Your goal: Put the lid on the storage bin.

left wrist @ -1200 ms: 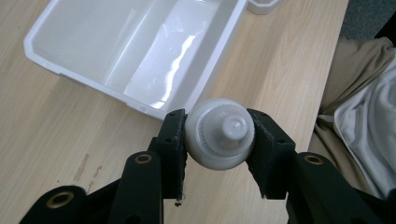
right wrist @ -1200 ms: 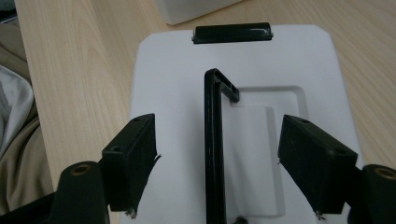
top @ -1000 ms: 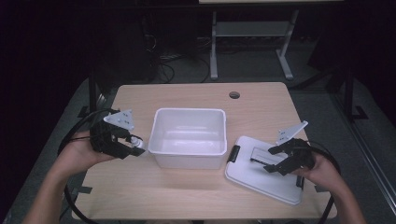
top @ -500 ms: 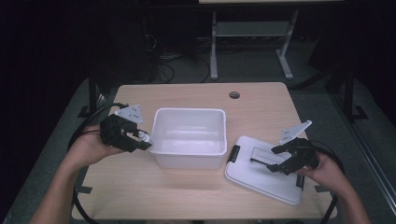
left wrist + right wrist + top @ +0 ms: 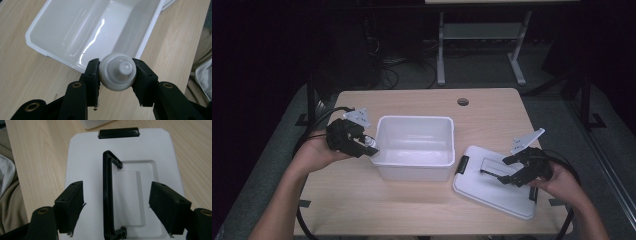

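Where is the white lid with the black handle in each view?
High view: the white lid lies at lower right, under the right gripper.
Left gripper view: not in it.
Right gripper view: the lid is central, behind the open jaws.
Shared landmark: the white bin.

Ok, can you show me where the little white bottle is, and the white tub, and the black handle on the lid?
white bottle (image 5: 117, 72), left gripper view, on its ridged cap.
white tub (image 5: 414, 120), high view, on its far rim.
black handle (image 5: 107, 195), right gripper view, on its long bar.
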### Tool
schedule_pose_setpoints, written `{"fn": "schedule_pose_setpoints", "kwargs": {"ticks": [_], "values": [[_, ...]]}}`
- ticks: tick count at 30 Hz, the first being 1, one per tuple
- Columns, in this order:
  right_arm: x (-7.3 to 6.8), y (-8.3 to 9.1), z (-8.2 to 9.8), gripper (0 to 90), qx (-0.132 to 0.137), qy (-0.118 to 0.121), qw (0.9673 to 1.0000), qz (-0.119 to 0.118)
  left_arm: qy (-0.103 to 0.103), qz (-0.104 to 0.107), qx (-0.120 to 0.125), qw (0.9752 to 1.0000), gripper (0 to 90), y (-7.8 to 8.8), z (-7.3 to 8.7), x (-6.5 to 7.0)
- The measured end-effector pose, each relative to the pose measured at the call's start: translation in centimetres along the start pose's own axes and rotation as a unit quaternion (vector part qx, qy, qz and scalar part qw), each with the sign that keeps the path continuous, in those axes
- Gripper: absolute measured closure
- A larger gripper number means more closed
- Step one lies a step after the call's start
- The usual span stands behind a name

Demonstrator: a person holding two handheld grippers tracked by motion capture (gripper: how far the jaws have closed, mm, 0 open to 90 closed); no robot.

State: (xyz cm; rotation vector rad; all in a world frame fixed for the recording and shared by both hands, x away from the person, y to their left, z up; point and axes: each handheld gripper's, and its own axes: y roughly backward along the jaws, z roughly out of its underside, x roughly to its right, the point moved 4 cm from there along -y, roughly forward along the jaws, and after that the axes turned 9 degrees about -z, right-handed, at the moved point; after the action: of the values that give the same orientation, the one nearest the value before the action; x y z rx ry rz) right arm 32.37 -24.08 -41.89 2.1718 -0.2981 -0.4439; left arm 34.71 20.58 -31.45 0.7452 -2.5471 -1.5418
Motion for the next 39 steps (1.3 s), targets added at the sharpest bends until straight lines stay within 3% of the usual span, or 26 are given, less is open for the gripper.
{"fn": "schedule_pose_setpoints", "kwargs": {"ticks": [15,39], "values": [[0.1,0.4,0.2,27.4,-0.003,-0.001,1.0000,0.005,-0.006,-0.009,-0.008,0.9999,60.0,-2.0,-0.4,0.0],[0.3,0.3,0.5,27.4,0.000,-0.002,1.0000,0.008,0.012,-0.002,-0.024,0.9996,59.9,-4.8,0.7,0.1]]}}
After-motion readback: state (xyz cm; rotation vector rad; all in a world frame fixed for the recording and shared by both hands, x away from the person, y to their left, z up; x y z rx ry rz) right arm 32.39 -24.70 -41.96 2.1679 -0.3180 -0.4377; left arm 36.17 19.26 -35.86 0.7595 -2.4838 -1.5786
